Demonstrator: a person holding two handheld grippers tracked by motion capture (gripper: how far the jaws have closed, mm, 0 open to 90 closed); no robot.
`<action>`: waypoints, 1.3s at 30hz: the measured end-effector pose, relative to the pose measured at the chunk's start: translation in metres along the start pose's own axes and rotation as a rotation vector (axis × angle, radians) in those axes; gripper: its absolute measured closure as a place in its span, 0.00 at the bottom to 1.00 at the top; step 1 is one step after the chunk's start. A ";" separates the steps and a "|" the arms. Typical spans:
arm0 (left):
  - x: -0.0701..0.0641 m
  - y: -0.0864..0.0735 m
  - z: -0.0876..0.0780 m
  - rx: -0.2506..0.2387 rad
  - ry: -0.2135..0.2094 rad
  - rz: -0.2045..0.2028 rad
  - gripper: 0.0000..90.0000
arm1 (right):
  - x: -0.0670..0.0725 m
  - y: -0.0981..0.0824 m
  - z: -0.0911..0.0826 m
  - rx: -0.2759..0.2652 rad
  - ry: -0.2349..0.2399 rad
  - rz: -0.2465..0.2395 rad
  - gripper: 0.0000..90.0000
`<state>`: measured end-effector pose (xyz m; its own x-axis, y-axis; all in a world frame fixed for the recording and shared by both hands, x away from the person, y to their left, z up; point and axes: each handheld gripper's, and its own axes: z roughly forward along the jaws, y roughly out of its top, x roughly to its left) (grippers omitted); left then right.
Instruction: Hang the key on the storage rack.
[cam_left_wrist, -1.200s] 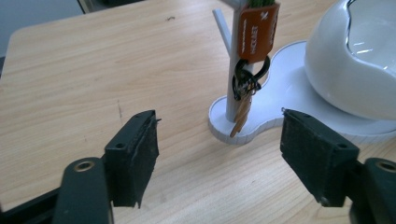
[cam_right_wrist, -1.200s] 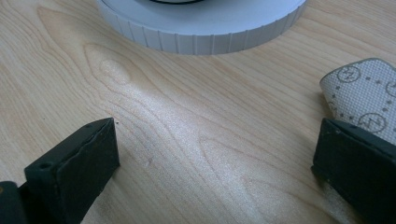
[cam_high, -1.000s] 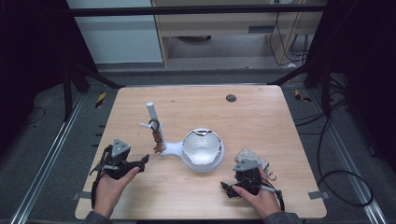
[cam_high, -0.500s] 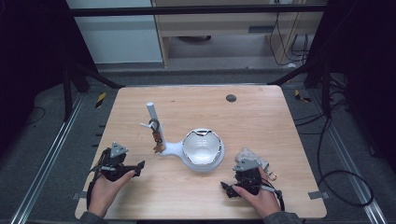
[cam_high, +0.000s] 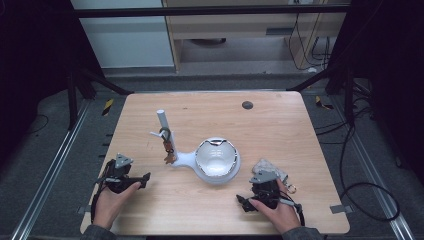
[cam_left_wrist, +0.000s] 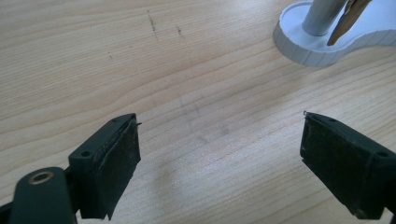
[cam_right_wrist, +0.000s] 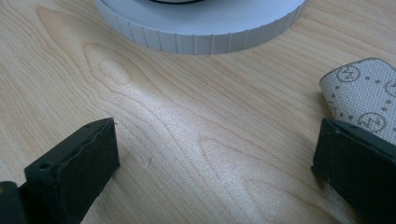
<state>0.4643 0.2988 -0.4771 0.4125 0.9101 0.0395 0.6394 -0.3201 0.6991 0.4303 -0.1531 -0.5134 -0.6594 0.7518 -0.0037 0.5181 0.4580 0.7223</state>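
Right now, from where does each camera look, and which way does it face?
High view: above the near edge, looking forward and down on the light wooden table; both hands show.
Left gripper view: along open jaws at the white plastic stand's base.
Right gripper view: along open jaws at the white round dish, also central in the high view.

The high view looks down on the whole surface (cam_high: 300, 130); both gripper views skim it closely, sharing the white stand (cam_high: 216, 159).

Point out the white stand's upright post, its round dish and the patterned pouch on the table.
Upright post (cam_high: 161, 121), high view, on the upper part of the white tube.
Round dish (cam_high: 216, 157), high view, on the inside of the bowl.
Patterned pouch (cam_right_wrist: 362, 100), right gripper view, on its dotted fabric face.
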 end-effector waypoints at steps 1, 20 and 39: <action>0.000 -0.001 0.002 0.000 -0.001 -0.001 0.13 | 0.000 0.000 0.000 0.000 -0.001 0.000 0.00; 0.001 -0.018 0.019 0.011 -0.011 -0.019 0.10 | -0.001 -0.001 -0.001 0.001 -0.005 -0.002 0.00; -0.003 -0.023 0.021 -0.026 0.005 -0.031 0.04 | -0.030 0.022 -0.045 0.033 -0.028 0.033 0.06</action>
<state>0.4618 0.2978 -0.5081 0.3899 0.9206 0.0210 0.6347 -0.2852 0.7182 0.4372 -0.1868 -0.4666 -0.6263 0.7796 0.0001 0.5573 0.4476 0.6993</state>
